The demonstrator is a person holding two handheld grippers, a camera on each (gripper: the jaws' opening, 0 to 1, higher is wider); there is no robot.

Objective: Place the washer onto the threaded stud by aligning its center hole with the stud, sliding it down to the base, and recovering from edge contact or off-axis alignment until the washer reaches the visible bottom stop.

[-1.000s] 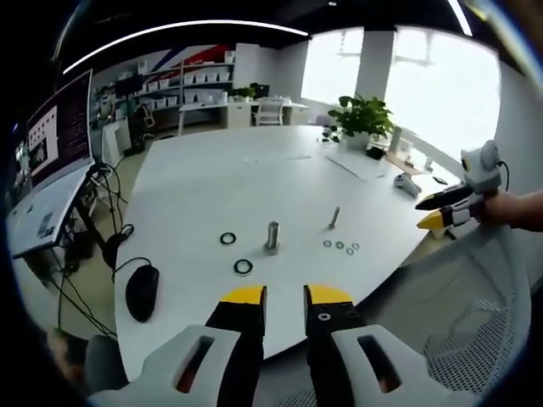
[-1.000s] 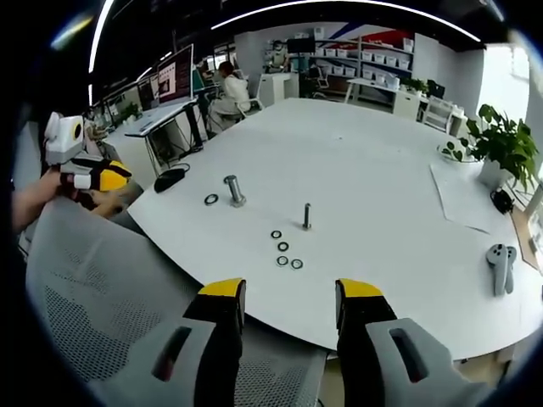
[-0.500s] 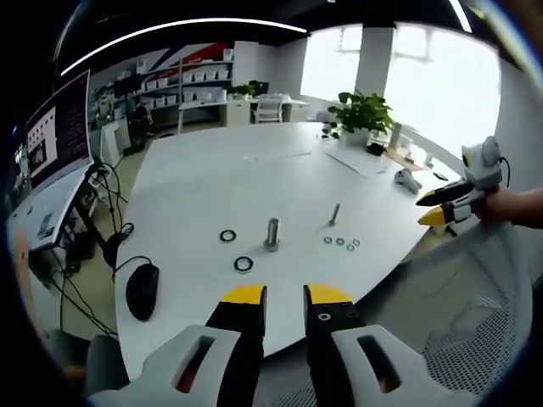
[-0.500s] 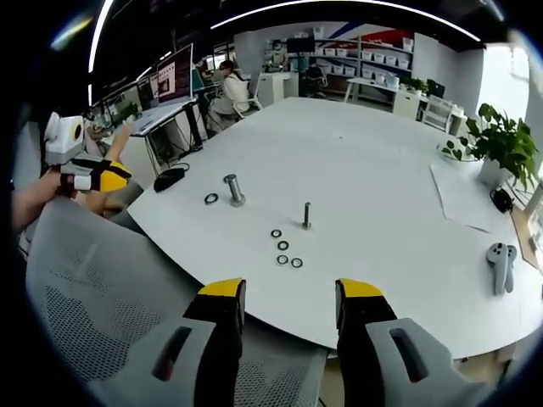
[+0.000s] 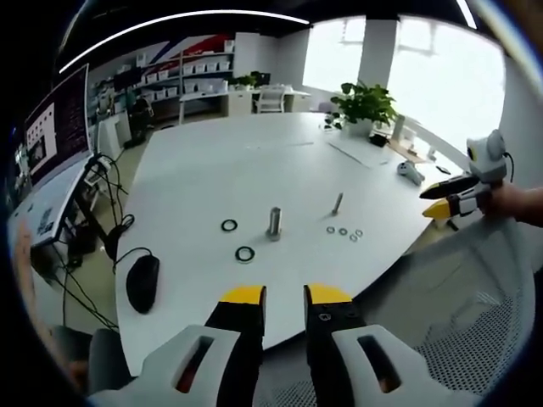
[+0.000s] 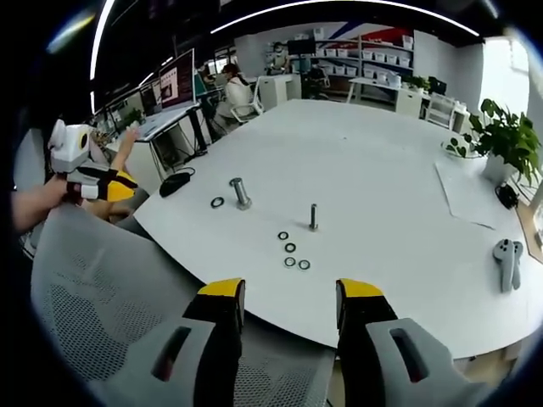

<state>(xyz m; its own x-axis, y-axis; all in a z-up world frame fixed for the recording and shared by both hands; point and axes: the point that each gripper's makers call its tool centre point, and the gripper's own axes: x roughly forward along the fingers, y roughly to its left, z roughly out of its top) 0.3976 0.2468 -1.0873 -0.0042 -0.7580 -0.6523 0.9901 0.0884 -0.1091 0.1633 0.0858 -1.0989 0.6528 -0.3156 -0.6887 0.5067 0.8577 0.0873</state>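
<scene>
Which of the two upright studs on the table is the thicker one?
The thicker stud is the one with a black ring lying beside it. The thin stud stands near the four small washers.

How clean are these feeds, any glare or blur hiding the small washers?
Left gripper view: windows blown out, washers tiny but distinct on the white table. Right gripper view: even light, washers crisp; fisheye bends the table edge.

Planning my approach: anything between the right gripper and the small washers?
Only bare table edge between the right gripper and washers, per the right gripper view.
</scene>
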